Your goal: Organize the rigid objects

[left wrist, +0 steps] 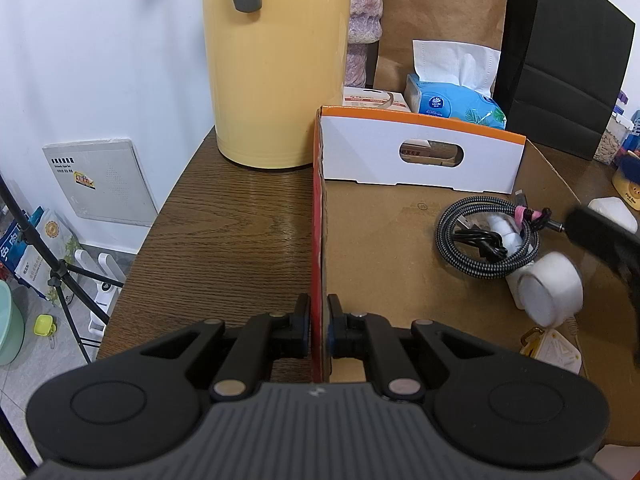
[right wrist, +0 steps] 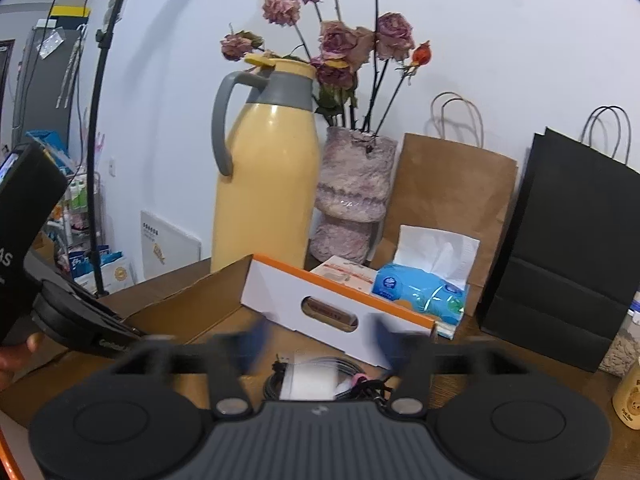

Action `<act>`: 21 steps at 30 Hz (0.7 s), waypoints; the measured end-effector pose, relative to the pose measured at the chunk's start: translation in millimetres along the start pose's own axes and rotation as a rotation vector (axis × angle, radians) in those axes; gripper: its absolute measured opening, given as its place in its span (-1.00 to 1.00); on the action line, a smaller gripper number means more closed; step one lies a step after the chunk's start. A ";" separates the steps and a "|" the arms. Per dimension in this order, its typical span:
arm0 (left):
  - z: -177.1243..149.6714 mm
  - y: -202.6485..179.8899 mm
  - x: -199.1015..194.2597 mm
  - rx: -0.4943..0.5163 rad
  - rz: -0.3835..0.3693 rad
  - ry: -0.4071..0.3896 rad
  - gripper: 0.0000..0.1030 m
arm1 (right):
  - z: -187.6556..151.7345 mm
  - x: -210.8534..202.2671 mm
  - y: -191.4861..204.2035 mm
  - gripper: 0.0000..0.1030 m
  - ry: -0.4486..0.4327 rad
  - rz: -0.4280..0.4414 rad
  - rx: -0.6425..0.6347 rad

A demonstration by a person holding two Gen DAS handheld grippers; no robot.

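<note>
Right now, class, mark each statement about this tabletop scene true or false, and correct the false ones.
1. The left gripper is clamped on the side wall of the cardboard box. True.
2. The right gripper is shut on a cable. False: its jaws stand apart with nothing between them.
3. A coiled braided cable lies inside the box. True.
4. The yellow thermos jug stands inside the box. False: it stands on the wooden table beside it.
5. The blue tissue pack lies behind the box. True.
</note>
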State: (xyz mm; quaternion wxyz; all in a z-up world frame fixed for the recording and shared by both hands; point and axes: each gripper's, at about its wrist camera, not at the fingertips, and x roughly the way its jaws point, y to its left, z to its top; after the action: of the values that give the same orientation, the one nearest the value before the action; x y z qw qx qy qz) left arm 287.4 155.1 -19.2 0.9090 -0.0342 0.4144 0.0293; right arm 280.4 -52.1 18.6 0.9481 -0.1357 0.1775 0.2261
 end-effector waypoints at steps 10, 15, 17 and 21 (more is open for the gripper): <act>-0.2 0.3 -0.1 0.000 0.000 0.000 -0.82 | -1.2 -6.1 -0.8 1.00 -0.028 -0.006 0.002; -0.1 -0.1 -0.2 0.000 0.000 0.000 -0.82 | -2.0 -5.0 -0.4 1.00 -0.024 -0.012 0.003; -0.4 -0.3 -0.5 0.001 0.000 -0.001 -0.82 | -2.0 -5.2 -0.5 1.00 -0.024 -0.013 0.005; -0.1 -0.1 -0.2 0.001 0.000 -0.001 -0.82 | -2.5 -6.4 -1.4 1.00 -0.029 -0.015 0.010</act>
State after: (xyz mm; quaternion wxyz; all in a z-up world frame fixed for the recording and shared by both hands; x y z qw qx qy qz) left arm 287.2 155.0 -19.1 0.9091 -0.0335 0.4142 0.0290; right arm 275.1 -56.6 19.2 0.9530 -0.1288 0.1638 0.2200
